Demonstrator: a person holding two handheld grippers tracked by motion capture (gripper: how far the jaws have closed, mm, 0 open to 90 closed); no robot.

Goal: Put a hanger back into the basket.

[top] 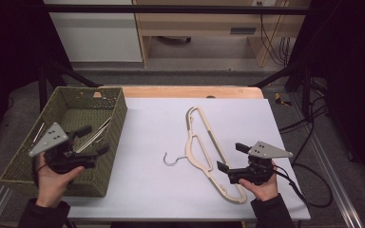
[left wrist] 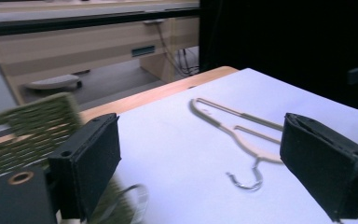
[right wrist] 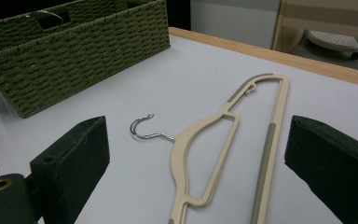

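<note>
A beige plastic hanger (top: 204, 152) with a metal hook (top: 171, 159) lies flat on the white table top, its hook pointing left. My right gripper (top: 228, 156) sits low by the hanger's near end, jaws open around empty air; in the right gripper view the hanger (right wrist: 214, 135) lies between and beyond them. My left gripper (top: 97, 138) hovers open over the near right part of a green woven basket (top: 119, 118), holding nothing. In the left gripper view the hanger (left wrist: 235, 128) lies well ahead on the table. Thin hangers (top: 95, 132) rest inside the basket.
The basket takes up the table's left side. A wooden strip (top: 190, 91) edges the table's far side, with wooden furniture (top: 195, 23) on the floor behind it. Cables (top: 309, 190) trail off the right edge. Black frame bars (top: 275, 76) stand at the far corners.
</note>
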